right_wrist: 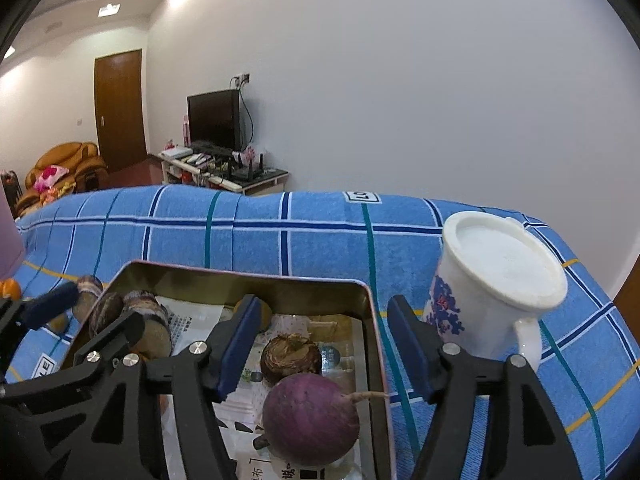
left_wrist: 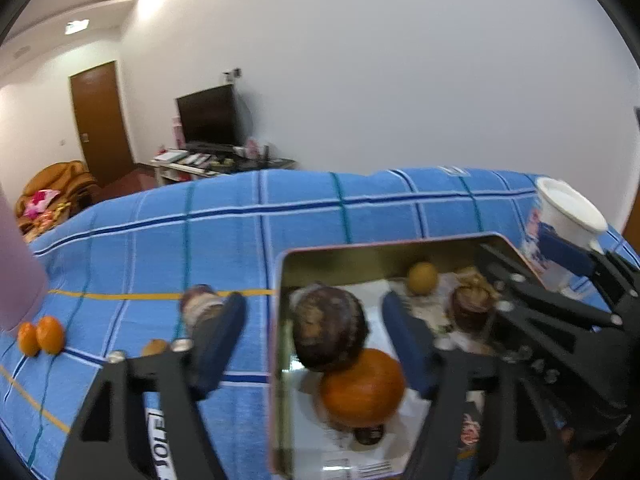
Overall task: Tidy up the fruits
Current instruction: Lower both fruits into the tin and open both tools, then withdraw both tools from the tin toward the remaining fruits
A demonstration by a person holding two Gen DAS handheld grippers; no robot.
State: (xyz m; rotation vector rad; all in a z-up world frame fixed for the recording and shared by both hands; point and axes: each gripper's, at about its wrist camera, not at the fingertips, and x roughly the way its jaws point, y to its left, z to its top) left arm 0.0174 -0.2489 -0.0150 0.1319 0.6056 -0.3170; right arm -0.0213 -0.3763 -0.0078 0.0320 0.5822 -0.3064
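An open metal tin (left_wrist: pixel 280 280) lined with printed paper sits on a blue checked cloth (left_wrist: pixel 200 240). In the left wrist view my left gripper (left_wrist: pixel 312 340) is open, straddling the tin's left wall; an orange (left_wrist: pixel 362 386) and a dark brown round fruit (left_wrist: pixel 328 326) lie between its fingers, untouched. A small yellow fruit (left_wrist: pixel 422 277) sits at the tin's back. In the right wrist view my right gripper (right_wrist: pixel 324 344) is open over the tin's right rim (right_wrist: pixel 372 320), with a purple round fruit (right_wrist: pixel 310 418) and a brown bulb-shaped one (right_wrist: pixel 290 356) below it.
A white mug with blue print (right_wrist: pixel 496 280) stands just right of the tin. Two tangerines (left_wrist: pixel 40 336) and a brown fruit (left_wrist: pixel 200 300) lie on the cloth left of it. A pink object (left_wrist: pixel 16 272) rises at the far left. The cloth's far edge drops off.
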